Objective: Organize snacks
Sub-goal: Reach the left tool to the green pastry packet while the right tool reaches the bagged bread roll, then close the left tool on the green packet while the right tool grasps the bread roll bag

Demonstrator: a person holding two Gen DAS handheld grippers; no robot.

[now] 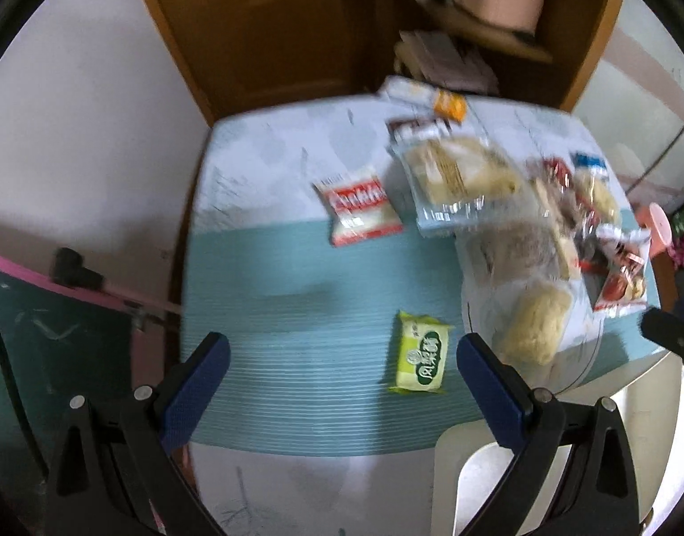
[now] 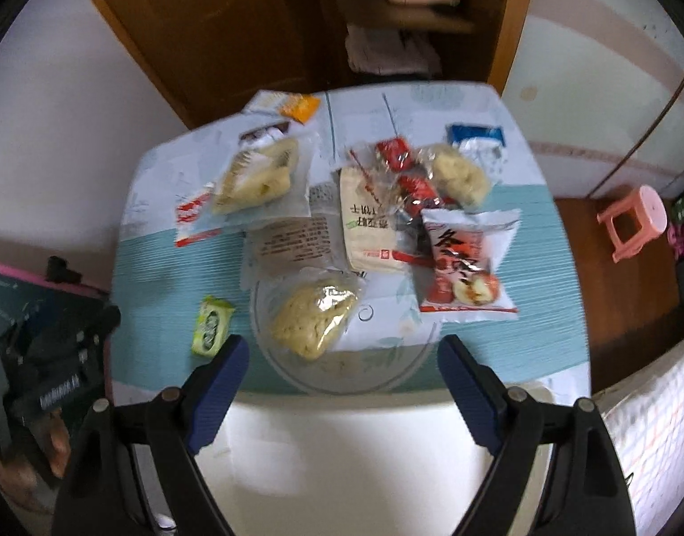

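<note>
Several snack packs lie on a small table with a teal mat (image 1: 297, 312). A yellow-green packet (image 1: 421, 353) (image 2: 211, 325) lies alone near the front. A red-and-white packet (image 1: 360, 207) (image 2: 193, 214) lies further back. A clear glass bowl (image 2: 369, 370) at the front edge holds a bagged yellowish pastry (image 2: 313, 317) (image 1: 536, 326). A red-and-white bag with fruit pictures (image 2: 465, 263) lies right of it. My left gripper (image 1: 342, 357) is open and empty above the mat's front. My right gripper (image 2: 342, 357) is open and empty above the bowl.
More clear-wrapped pastries (image 2: 257, 178) and red sweets (image 2: 404, 169) crowd the table's back. A brown wooden door and shelf (image 2: 235, 22) stand behind. A pink stool (image 2: 632, 219) stands on the floor at right. A white chair back (image 2: 342, 446) is below the grippers.
</note>
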